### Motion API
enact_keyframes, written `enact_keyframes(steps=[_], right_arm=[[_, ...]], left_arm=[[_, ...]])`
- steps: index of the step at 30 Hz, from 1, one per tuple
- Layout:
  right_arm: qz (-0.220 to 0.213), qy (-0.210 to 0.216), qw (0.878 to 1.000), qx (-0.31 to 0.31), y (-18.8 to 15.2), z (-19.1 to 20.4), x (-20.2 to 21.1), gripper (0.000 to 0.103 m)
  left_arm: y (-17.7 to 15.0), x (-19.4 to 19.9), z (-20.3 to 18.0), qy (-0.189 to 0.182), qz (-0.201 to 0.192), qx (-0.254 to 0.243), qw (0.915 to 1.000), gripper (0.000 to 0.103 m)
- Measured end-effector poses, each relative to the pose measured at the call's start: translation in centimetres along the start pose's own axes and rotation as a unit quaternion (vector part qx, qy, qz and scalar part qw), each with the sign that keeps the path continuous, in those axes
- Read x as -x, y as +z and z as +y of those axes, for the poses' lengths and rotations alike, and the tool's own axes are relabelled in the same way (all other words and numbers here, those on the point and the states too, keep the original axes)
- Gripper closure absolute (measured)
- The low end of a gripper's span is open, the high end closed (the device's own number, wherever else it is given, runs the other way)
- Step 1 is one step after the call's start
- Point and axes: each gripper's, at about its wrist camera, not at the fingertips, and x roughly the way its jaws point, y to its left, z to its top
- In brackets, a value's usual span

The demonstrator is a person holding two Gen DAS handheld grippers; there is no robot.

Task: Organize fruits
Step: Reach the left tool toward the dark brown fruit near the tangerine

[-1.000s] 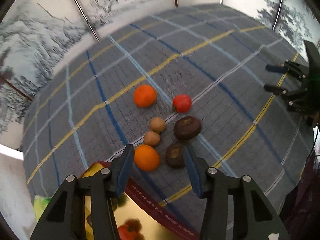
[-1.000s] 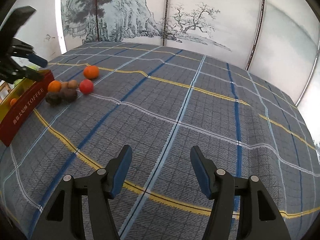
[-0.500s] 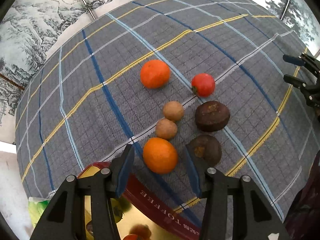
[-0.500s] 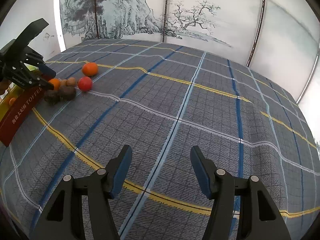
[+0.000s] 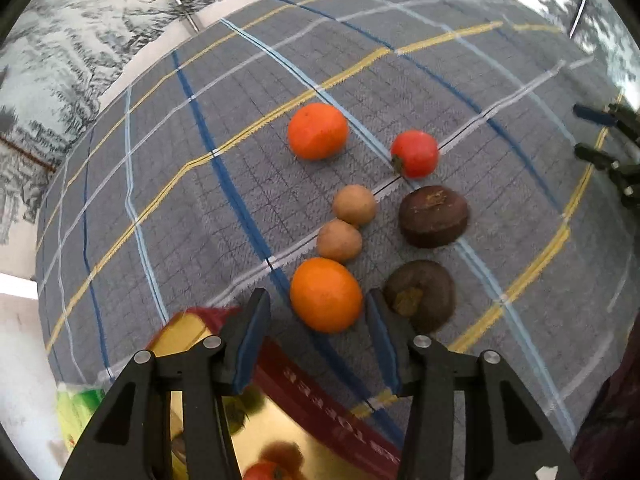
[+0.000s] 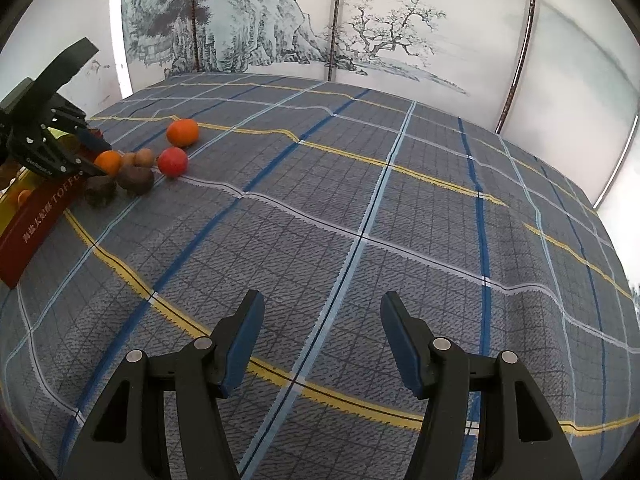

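While the left gripper (image 5: 316, 316) hangs with fingers spread around, not touching, the nearest round orange fruit (image 5: 326, 294) beside the red-walled gold tin (image 5: 320, 428), the right gripper (image 6: 322, 334) hovers parted and empty above grey plaid cloth (image 6: 400, 208).

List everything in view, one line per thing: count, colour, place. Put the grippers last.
oranges: 2, orange; near one lies between the left fingers, far one at the back of the cluster.
tomato: 1 on the cloth, red, right of the far orange.
small tan round fruits: 2, light brown; one and the other touching, mid-cluster.
dark brown fruits: 2; one below the tomato, one beside the near orange.
toffee tin: 1, red with gold inside, at the cloth's edge, some fruit inside.
checked tablecloth: 1, grey with blue, yellow, white lines.
painted screen: landscape panels behind.
left gripper: black, blue pads, open around the near orange.
right gripper: open, empty, over bare cloth.
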Motion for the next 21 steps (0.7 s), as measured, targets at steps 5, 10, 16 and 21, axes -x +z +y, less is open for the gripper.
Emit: enact_keyframes(steps=[5, 10, 16, 21], right_arm=[[0.003, 0.004, 1.0, -0.005, -0.1, -0.2, -0.2, 0.042], [0.0, 0.002, 1.0, -0.006, 0.0, -0.3, -0.2, 0.04], [-0.002, 0.002, 1.0, -0.007, 0.0, -0.4, -0.2, 0.037], [0.001, 0.003, 1.0, -0.006, 0.0, -0.3, -0.1, 0.037]], left_arm=[[-0.9, 3.0, -1.1, -0.034, -0.028, 0.014, 0.999, 0.056], [-0.6, 3.1, -3.8, -0.039, -0.029, -0.01, 0.9988, 0.056], [0.5, 1.0, -5.8, -0.036, -0.016, -0.037, 0.9985, 0.057], [0.6, -0.5, -5.2, -0.023, -0.019, -0.019, 0.9994, 0.069]])
